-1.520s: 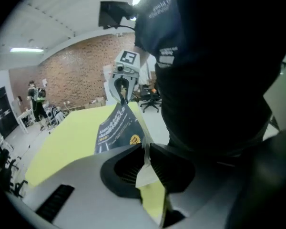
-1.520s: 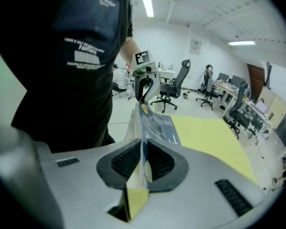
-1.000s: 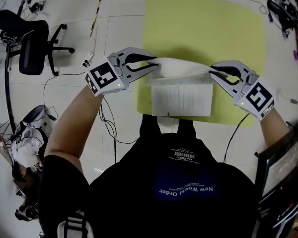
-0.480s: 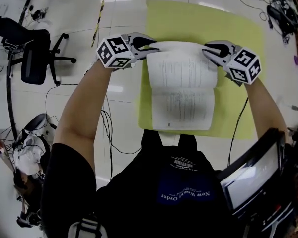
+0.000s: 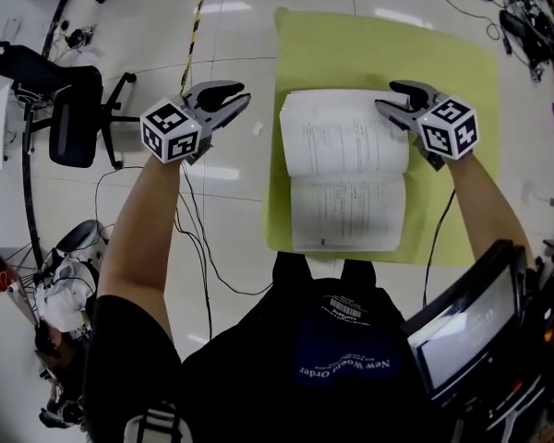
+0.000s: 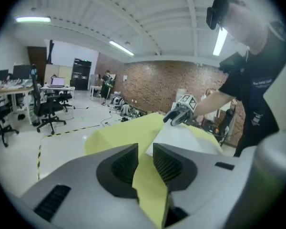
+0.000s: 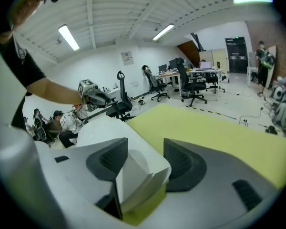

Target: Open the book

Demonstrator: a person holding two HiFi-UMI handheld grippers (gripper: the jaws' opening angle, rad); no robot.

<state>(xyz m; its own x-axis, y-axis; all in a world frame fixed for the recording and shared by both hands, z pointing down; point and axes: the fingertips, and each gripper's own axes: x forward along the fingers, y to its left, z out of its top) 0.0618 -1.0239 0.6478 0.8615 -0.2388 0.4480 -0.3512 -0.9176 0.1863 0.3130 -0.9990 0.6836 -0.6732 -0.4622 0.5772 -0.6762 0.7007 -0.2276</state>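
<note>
A yellow tabletop [image 5: 443,72] is carrying the book [image 5: 343,169], which is lying open with its printed pages facing up, toward the person's side of the yellow surface. Around it a glossy white tiled floor [image 5: 240,201] is reflecting the ceiling lamps. A black office chair [image 5: 74,109] is standing well off to the left, a strip of yellow-and-black tape [image 5: 196,26] is running across the tiles, and loose cables [image 5: 198,238] are trailing near the person's left arm. A brick wall [image 6: 152,87] is closing the far end of the room, and desks with monitors [image 7: 200,70] are lining another side.

The left claw [image 5: 233,98] is hovering over the floor just left of the tabletop. Its jaws have just been opening a little, are standing narrowly apart and have nothing between them. The right claw [image 5: 388,95] is sitting at the book's far right corner. Its jaws have just been opening wide, and the page corner is standing loose between them.

The person's black shirt [image 5: 346,363] is showing the words "New World Order". The print in the book is too small to read.
</note>
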